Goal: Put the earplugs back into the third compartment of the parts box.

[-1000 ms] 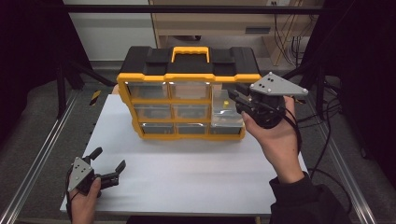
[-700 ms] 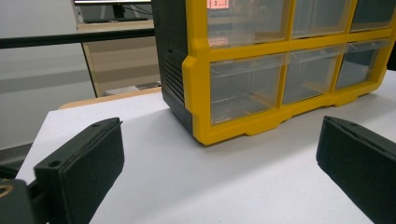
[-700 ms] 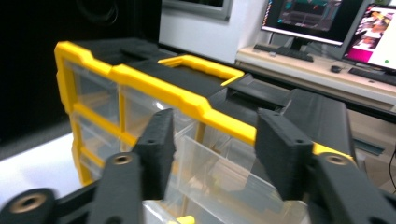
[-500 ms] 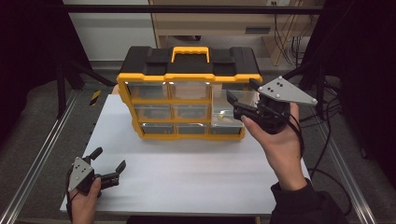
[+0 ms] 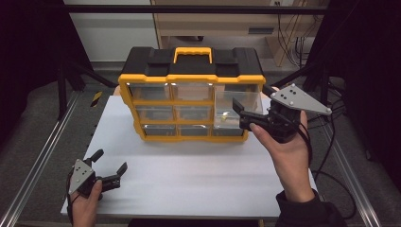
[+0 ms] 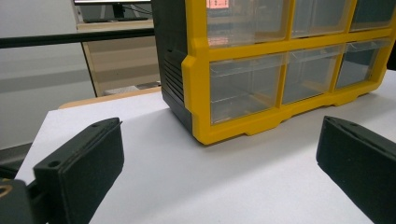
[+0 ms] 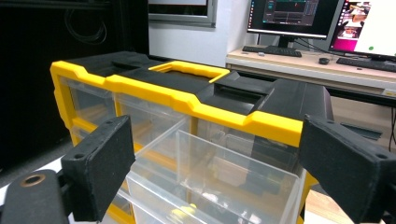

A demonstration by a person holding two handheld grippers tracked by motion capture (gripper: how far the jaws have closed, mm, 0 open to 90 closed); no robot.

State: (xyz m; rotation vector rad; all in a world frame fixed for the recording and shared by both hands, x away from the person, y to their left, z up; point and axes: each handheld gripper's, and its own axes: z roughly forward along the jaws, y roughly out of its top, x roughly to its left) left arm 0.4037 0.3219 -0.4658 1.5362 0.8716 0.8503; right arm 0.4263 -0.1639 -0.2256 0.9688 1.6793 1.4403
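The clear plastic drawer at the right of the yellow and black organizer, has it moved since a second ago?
Yes. The clear plastic drawer now sticks out toward the person from the yellow and black organizer; the right gripper has just opened its jaws.

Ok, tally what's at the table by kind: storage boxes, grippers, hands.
Storage box: 1
Grippers: 2, the left gripper and the right gripper, whose jaws have just been opening with nothing gripped between them
Hands: 2, the left hand and the right hand
Total: 5
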